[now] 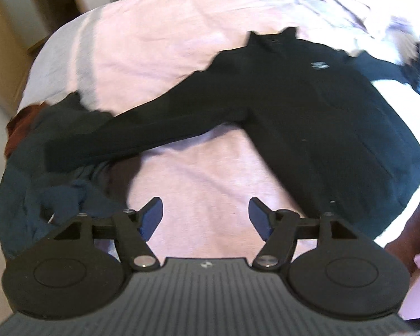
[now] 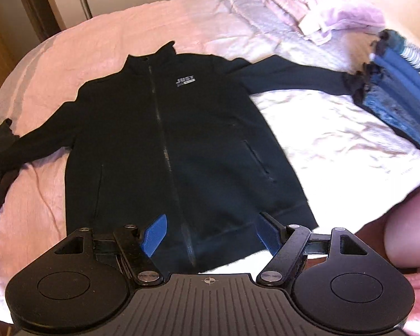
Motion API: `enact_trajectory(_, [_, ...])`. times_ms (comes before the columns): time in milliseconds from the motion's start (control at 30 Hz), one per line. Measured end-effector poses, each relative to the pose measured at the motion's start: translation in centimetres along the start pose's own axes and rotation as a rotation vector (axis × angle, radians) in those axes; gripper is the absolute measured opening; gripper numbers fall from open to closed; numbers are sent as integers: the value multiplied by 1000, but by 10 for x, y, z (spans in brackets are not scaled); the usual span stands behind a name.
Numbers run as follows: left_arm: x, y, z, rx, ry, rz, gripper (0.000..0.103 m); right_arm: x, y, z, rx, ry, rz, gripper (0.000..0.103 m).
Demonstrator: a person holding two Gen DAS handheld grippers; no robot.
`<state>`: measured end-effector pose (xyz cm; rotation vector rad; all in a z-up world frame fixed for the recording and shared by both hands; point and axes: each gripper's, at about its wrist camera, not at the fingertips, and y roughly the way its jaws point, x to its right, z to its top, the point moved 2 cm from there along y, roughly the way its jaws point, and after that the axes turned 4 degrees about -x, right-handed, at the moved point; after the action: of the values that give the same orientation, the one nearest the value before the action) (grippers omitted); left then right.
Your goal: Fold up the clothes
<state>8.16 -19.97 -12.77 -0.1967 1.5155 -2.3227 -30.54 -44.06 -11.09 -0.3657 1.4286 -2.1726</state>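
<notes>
With both grippers' fingers [image 1: 154, 218] apart and empty, I judge the soft, limp jacket [image 2: 168, 128] mid-frame best pinched at its sleeve cuffs.

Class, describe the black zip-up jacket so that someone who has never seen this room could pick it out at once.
Start at the bed with the pink sheet. The black jacket lies flat in its middle, front up, sleeves spread. Unlike the crumpled dark clothes at one cuff and the folded blue stack at the other, it has a full-length zip and a small white "JUST" chest logo.

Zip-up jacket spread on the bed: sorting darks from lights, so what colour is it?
Black zip-up jacket with small white chest lettering, clearest in the right wrist view.
</notes>
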Motion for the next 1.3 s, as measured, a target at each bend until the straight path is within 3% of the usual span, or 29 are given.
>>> enact_trajectory(233, [21,-19,7,75,111,-55,71,-13,-38,-22,55,81,-41,74])
enact_trajectory(367, [11,-30,2,103,155,-88,71,-36,-53,-30,79,117,-62,74])
enact_trajectory(567, [-19,-41,-16,114,180,-79,72,-84,-58,-43,82,122,-47,74])
enact_trajectory(933, [-57,-45,-36,105,160,-73,72,-139,-45,-56,35,84,-36,74])
enact_trajectory(1300, [-41,-34,-38,81,156,-96,72,-146,-37,-63,2,43,-42,74])
